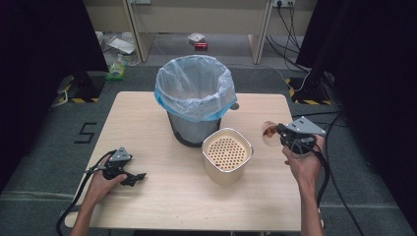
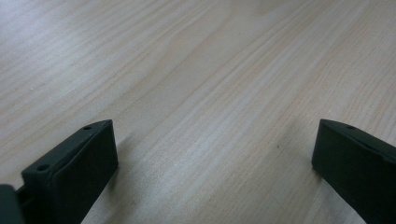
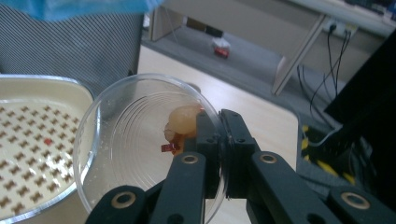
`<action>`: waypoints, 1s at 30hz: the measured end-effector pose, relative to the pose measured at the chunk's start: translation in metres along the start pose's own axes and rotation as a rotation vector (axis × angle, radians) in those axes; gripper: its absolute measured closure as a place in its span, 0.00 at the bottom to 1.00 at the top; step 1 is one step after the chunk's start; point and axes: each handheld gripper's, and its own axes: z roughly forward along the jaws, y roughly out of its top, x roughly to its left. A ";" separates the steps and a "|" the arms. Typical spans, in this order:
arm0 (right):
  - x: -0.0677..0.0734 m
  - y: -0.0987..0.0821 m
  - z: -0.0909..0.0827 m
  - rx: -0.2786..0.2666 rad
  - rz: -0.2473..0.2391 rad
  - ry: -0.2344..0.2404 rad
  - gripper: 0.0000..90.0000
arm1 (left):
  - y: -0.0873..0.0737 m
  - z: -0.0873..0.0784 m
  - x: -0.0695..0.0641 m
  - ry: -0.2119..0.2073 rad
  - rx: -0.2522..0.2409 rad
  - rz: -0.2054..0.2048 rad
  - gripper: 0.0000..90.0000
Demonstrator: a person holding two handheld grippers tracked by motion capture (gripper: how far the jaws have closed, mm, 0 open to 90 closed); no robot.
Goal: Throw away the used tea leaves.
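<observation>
So the right gripper (image 1: 279, 132) is clamped on the rim of a clear plastic cup (image 3: 140, 140), tipped sideways, with some pale food scraps (image 3: 183, 122) inside, just right of the cream strainer bin (image 1: 227, 153). The left gripper (image 1: 132, 177) sits low over the near-left table (image 1: 162, 206), jaws spread wide, gripping nothing. The lined trash can (image 1: 195, 93) stands at the far middle.

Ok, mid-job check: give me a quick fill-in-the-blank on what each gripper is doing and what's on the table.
1. The right gripper is shut on the rim of a clear plastic ____.
2. The left gripper is ____, with bare table between its jaws.
3. The mesh bin is lined with a ____ bag.
4. The cream container stands in front of the bin; its insert is full of ____.

Missing words: cup; open; blue; holes
</observation>
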 end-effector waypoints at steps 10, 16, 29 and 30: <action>0.038 0.037 0.002 -0.127 -0.242 -0.039 0.97 | 0.000 0.000 0.000 0.000 0.000 0.000 0.00; 0.071 0.037 0.008 -0.197 -0.494 -0.149 0.97 | 0.000 0.000 0.000 0.000 0.000 -0.001 0.00; 0.125 0.005 0.027 -0.343 -0.828 -0.326 0.97 | 0.000 0.000 0.000 0.000 -0.001 0.000 0.00; 0.127 0.003 0.028 -0.354 -0.847 -0.336 0.97 | 0.000 0.000 0.000 0.000 -0.001 0.000 0.00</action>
